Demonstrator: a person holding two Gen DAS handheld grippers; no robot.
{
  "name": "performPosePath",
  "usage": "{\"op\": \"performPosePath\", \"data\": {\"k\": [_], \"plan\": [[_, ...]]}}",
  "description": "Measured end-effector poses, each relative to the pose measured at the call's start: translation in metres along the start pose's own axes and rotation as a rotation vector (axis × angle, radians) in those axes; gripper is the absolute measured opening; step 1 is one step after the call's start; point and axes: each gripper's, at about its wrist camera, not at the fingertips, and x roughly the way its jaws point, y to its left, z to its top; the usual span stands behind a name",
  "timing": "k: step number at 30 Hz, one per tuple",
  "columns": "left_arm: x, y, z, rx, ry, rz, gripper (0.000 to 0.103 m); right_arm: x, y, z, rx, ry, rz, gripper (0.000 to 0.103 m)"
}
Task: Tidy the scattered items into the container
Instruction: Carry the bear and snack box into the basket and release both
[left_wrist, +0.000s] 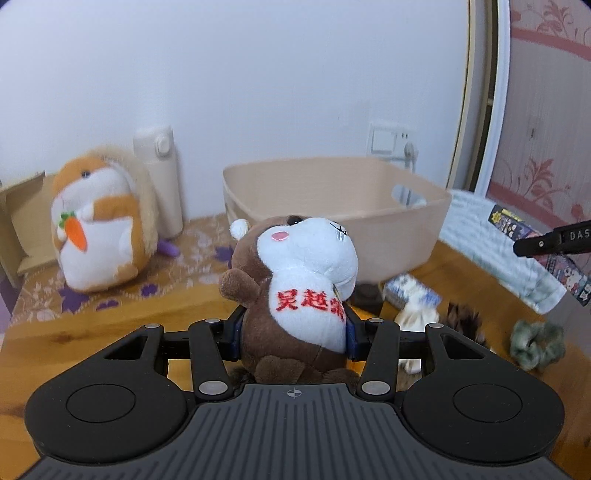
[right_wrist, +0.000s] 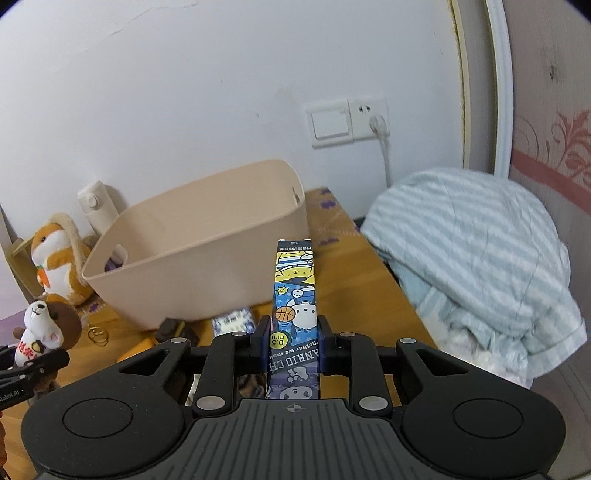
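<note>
the left gripper (left_wrist: 293, 334) clamps a brown hamster plush (left_wrist: 295, 291) by its belly, raised above the wooden table (left_wrist: 110, 332). the right gripper (right_wrist: 293, 343) pinches a cartoon-printed pen box (right_wrist: 294, 295) lengthwise. the beige storage bin (right_wrist: 207, 266) stands beyond both, near the wall, with an orange hamster plush (left_wrist: 99, 229) at its left.

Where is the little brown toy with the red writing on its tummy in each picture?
Left wrist view: the brown toy fills the bottom middle, pinched in the left gripper.
Right wrist view: the same toy is small at the far left edge, above the black tip of the left gripper.
Shared landmark: the beige tub sits behind it in both.
</note>
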Motion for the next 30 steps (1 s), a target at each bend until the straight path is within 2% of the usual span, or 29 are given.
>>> {"op": "performPosePath", "data": {"k": [15,25,28,30], "plan": [[0.010,-0.010,0.072,-0.077,-0.151,0.017,0.049,-0.004,0.037,0.051,-0.120,-0.108,0.029,0.021],[0.042,-0.011,0.105,-0.120,-0.168,0.051,0.049,0.020,0.064,0.082,-0.201,-0.143,0.024,0.021],[0.052,-0.010,0.113,-0.135,-0.181,0.068,0.049,0.032,0.071,0.097,-0.189,-0.145,0.041,0.021],[0.061,-0.008,0.118,-0.158,-0.180,0.072,0.049,0.044,0.074,0.108,-0.159,-0.116,0.071,0.021]]}}
